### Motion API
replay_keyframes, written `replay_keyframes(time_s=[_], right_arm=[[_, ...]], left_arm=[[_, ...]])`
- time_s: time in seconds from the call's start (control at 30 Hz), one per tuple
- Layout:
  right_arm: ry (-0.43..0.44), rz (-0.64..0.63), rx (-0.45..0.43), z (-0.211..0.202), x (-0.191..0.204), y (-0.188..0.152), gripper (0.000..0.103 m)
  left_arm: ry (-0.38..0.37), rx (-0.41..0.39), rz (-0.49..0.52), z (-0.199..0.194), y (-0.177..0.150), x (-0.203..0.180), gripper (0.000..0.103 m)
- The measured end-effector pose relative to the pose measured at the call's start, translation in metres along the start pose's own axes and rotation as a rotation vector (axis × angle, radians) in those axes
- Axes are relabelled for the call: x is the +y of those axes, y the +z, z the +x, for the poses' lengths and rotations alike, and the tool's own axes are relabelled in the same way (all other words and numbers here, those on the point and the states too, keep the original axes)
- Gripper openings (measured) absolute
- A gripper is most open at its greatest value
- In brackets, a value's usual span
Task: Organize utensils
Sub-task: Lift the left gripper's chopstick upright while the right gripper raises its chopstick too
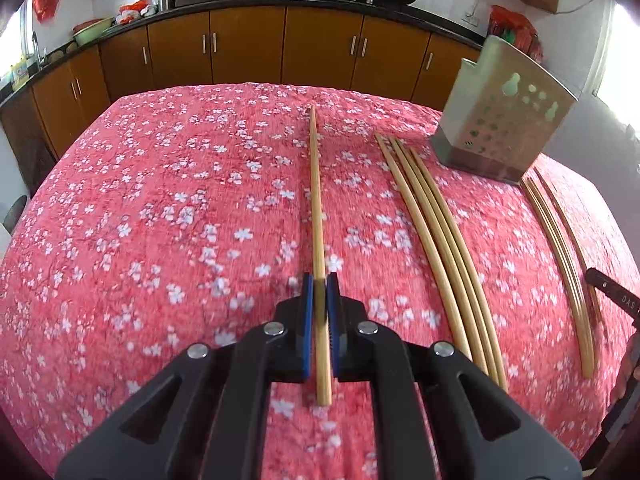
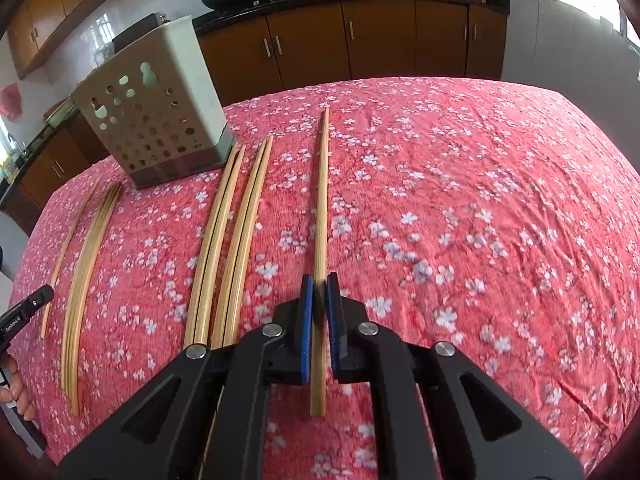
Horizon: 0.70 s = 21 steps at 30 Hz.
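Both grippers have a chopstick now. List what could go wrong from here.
1. The left gripper pinches its chopstick near one end, so the long free length may swing or slip on the way to the perforated holder.
2. The right gripper grips its chopstick the same way, with the same risk.
3. Loose chopsticks lie close beside it on the floral cloth; a sideways move could scatter them.

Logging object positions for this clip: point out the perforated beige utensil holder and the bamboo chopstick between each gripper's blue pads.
Perforated beige utensil holder (image 2: pixel 160 120), right wrist view, front wall.
Left bamboo chopstick (image 1: pixel 316 184), left wrist view, mid-shaft.
Right bamboo chopstick (image 2: pixel 322 192), right wrist view, mid-shaft.
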State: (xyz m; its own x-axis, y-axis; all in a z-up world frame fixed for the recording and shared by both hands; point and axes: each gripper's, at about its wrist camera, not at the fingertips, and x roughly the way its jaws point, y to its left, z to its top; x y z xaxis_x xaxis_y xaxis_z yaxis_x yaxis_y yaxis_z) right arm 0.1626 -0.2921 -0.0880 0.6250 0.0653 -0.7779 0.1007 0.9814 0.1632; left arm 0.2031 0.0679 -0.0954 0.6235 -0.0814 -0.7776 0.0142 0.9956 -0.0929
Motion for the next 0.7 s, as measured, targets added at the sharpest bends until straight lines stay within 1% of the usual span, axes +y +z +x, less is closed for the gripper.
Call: replay_keyframes(time_s=[0.1,0.13,0.27,0.33,0.43,0.53,0.7], right_arm=[[-0.003,-0.001,0.0,-0.001,-0.006,-0.003,0.008],[-0.006,-0.002,0.0,-0.005,0.0,-0.007,0.008],[-0.012,-0.018,-0.008,-0.005,0.001,-0.012,0.008],[-0.018,-0.025,-0.007,-0.006,0.001,-0.012,0.008],[-0.004,-0.01,-0.002,-0.005,0.0,-0.01,0.008],[0.004,-0.002,-0.056,-0.023,-0.005,-0.007,0.008],[0.025,0.012,-0.183,-0.061,-0.009,0.011,0.007]], left_arm=[[0.004,0.0,-0.001,-0.003,-0.003,-0.001,0.009],[0.005,0.0,-0.001,-0.003,-0.004,-0.001,0.009],[0.017,0.001,0.01,-0.008,-0.008,-0.002,0.009],[0.023,0.002,0.016,-0.008,-0.008,-0.003,0.008],[0.026,0.004,0.028,-0.01,-0.009,-0.004,0.008],[0.017,-0.009,0.02,-0.016,-0.006,-0.002,0.008],[0.005,-0.134,0.001,-0.053,0.013,0.003,0.008]])
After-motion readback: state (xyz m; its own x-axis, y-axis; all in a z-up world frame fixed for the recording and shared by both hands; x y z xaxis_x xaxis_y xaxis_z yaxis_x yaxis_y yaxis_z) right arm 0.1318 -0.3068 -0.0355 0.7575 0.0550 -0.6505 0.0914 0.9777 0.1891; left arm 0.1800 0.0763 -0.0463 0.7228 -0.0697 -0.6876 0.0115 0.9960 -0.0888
